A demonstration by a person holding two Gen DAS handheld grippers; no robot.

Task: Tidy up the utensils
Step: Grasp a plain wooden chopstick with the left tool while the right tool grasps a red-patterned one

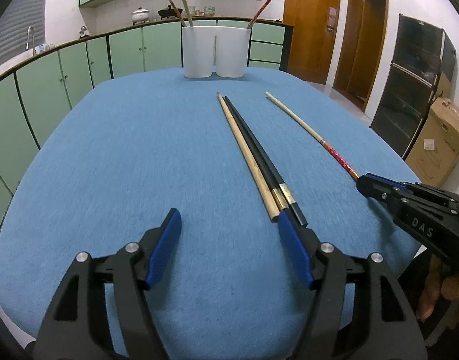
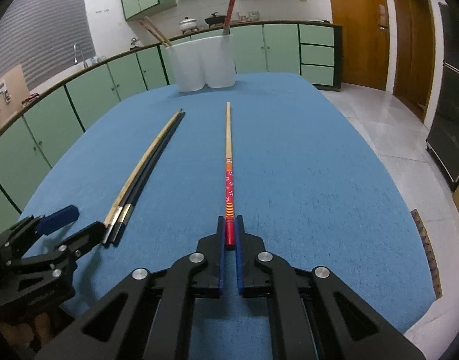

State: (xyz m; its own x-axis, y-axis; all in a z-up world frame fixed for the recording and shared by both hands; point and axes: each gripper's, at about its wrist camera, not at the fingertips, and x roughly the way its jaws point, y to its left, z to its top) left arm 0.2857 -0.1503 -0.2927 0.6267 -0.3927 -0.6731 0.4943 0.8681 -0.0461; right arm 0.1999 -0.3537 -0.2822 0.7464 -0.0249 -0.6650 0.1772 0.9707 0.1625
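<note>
Right gripper (image 2: 229, 225) clamps red chopstick (image 2: 229, 186); left gripper (image 1: 229, 219) spread

The table cover (image 2: 304, 165) is blue. The decorated chopstick (image 2: 229, 180) runs pale wood, orange stripes, red with white dots, then plain red. 2 black chopsticks (image 1: 259, 156) carry silver bands beside 1 tan chopstick (image 1: 244, 153). The holder (image 1: 216, 51) is white.

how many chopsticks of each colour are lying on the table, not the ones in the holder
Plain wooden chopstick: 1
Black chopsticks: 2
Red-patterned chopstick, its end between the right gripper fingers: 1
Total: 4
</note>
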